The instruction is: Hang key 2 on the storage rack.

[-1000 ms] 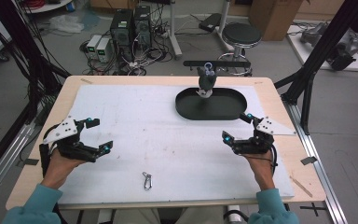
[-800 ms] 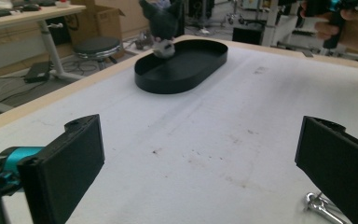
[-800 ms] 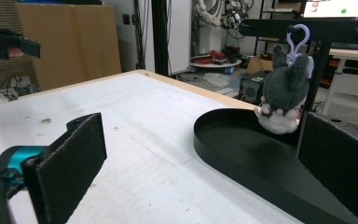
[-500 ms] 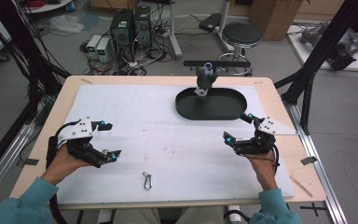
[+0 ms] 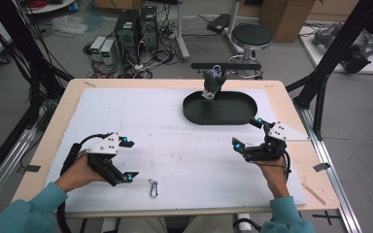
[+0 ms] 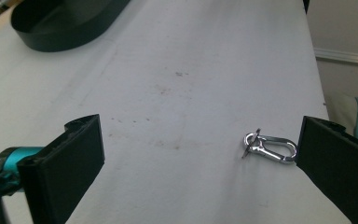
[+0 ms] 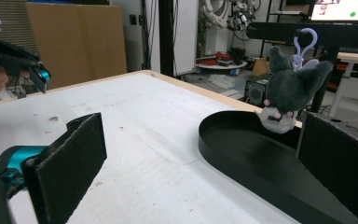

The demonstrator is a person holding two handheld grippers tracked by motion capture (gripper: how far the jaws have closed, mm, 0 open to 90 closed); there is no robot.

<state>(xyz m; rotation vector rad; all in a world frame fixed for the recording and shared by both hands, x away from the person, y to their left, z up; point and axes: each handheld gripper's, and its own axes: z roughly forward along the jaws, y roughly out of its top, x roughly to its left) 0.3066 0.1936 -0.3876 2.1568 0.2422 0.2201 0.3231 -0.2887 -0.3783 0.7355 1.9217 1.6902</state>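
White mat [image 5: 175, 131] covers wooden table [image 5: 58, 126].

Snap hook [image 5: 153, 188]: small, silver metal, with a swivel eye at one end and an elongated closed loop at the other [image 6: 269, 148]. It lies flat on the white surface [image 5: 184, 145], near the front edge, left of centre. It rests free, untouched, its long axis running roughly near to far.
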